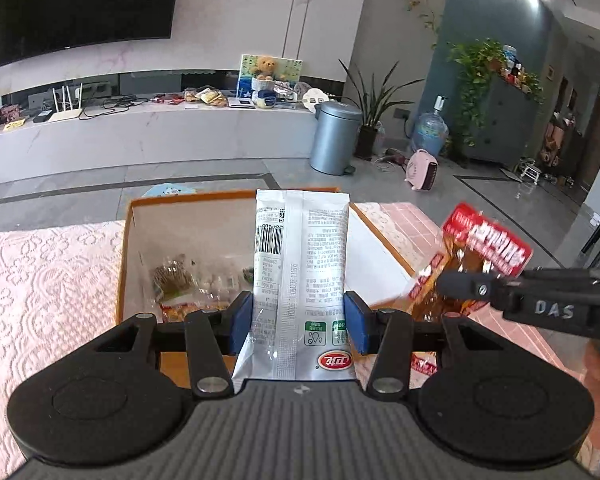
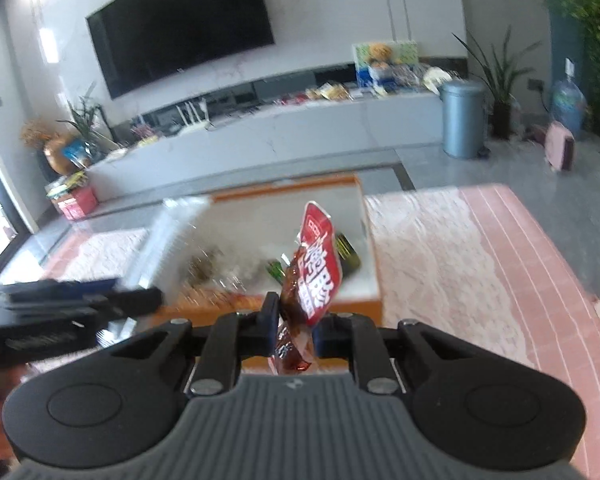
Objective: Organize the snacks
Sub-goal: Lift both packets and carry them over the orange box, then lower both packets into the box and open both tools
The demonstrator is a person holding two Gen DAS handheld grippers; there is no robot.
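Observation:
My left gripper is shut on a silver-white snack packet with a barcode, held over the near edge of an orange-rimmed white box. Several snacks lie in the box. My right gripper is shut on a red and brown snack packet, held above the box's near wall. The right gripper and its red packet show at the right of the left wrist view. The left gripper and its blurred silver packet show at the left of the right wrist view.
The box stands on a pink lace tablecloth. Beyond the table are a grey floor, a grey bin, a pink heater, a water jug, plants and a long white TV shelf with clutter.

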